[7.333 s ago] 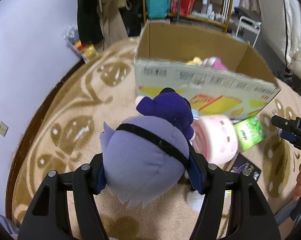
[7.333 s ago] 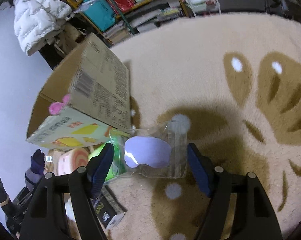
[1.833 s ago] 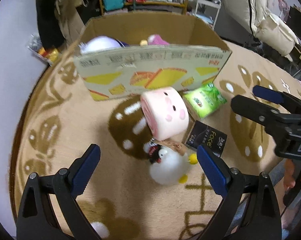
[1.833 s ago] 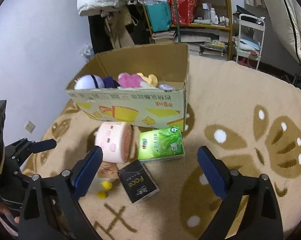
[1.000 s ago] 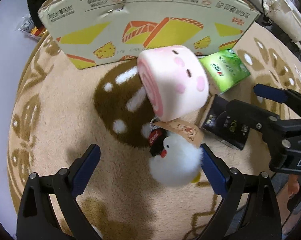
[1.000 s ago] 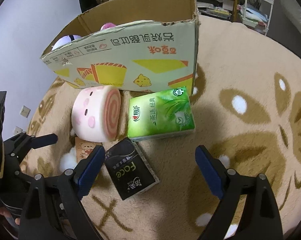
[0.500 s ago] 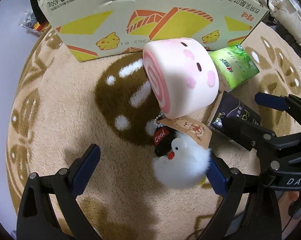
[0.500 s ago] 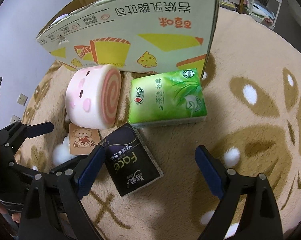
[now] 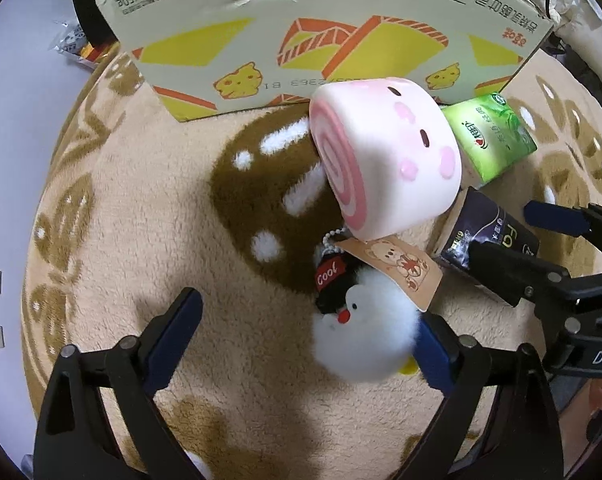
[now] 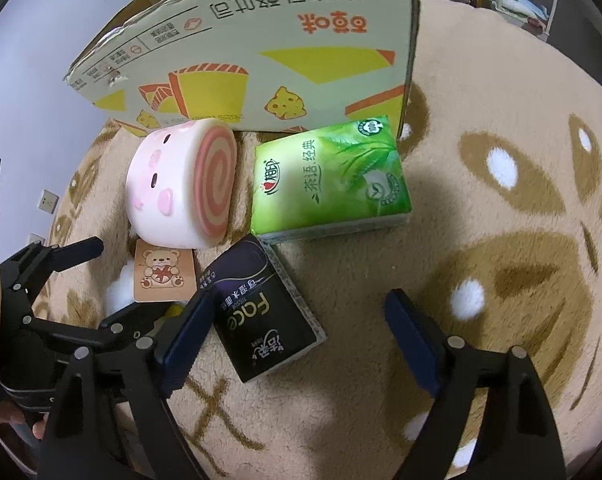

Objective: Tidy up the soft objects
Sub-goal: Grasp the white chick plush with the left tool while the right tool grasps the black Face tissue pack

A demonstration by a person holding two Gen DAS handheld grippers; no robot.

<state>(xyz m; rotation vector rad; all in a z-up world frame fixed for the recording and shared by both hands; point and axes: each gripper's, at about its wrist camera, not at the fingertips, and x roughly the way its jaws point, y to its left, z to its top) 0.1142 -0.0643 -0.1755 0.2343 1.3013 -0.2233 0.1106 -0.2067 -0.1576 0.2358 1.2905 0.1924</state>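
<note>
1. While spread wide and empty, the left tongs [image 9: 305, 336] straddle the white plush [image 9: 361, 332], which touches the right pad at 3 o'clock.
2. Right tongs [image 10: 297, 336], wide apart, hold nothing; the black pack [image 10: 261, 312] touches the left pad.
3. Pink roll [image 9: 385, 160] lies at 12 o'clock of the plush, before the box [image 9: 301, 32].
4. Green pack [image 10: 329, 176] sits beside the roll on the rug [image 10: 501, 240].

Pink swirl-ended roll plush [image 9: 385, 160], white fluffy chick [image 9: 361, 336], green tissue pack [image 10: 329, 178] (leaf print), beige-brown rug [image 9: 141, 220]

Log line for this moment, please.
left tongs: open, around white plush | right tongs: open, around black tissue pack | box: behind
</note>
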